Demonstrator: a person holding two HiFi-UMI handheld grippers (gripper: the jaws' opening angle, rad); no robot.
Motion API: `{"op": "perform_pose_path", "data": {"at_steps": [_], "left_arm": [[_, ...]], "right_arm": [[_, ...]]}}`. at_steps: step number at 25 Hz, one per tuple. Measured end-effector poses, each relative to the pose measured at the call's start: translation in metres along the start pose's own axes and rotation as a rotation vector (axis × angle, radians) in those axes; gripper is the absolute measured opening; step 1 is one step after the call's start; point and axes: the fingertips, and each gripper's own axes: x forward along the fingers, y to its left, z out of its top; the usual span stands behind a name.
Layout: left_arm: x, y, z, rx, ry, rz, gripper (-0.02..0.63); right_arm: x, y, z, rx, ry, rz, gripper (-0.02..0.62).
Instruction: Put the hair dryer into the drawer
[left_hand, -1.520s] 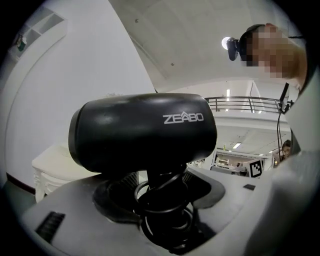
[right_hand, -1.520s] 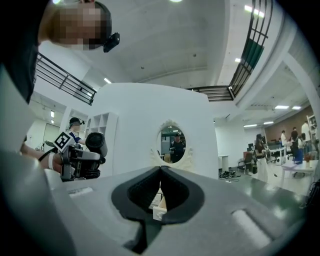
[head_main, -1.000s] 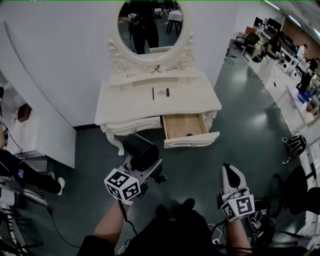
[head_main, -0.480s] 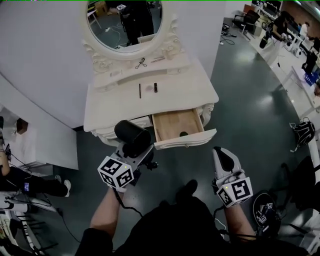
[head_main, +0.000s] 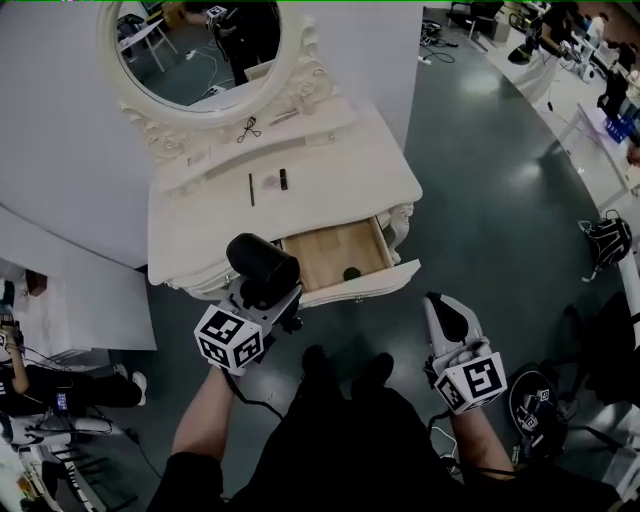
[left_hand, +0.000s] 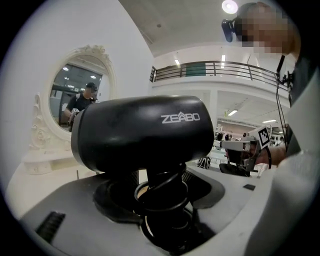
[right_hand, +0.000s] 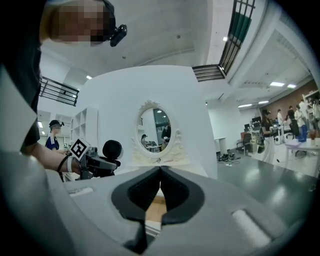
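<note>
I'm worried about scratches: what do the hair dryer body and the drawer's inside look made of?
Hair dryer: probably matte black plastic; soft even sheen, printed logo.
Drawer inside: apparently bare light wood; tan and unpainted-looking against its cream front.

Black matte plastic hair dryer (left_hand: 145, 132): white lettering on the barrel. Ornate cream-white dressing table (head_main: 350, 165). Its open wooden drawer (head_main: 322, 250): pale tan inside, cream front. Grey left gripper (left_hand: 160, 187) and grey right gripper (right_hand: 160, 172): black pads, cubes with black-and-white square markers. Glossy floor (head_main: 480, 200): dark grey-green.
</note>
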Motion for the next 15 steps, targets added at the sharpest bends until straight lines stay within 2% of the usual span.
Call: {"op": "perform_pose_path", "data": {"at_steps": [8,15], "left_arm": [[0.067,0.017,-0.014,0.109,0.124,-0.177,0.259],[0.115,0.033,-0.055,0.251,0.281,-0.305,0.258]], "right_arm": [[0.015,-0.016,-0.006,0.038,0.011,-0.153,0.002],[0.028,-0.012,-0.024,0.082,0.026,-0.238,0.002]]}}
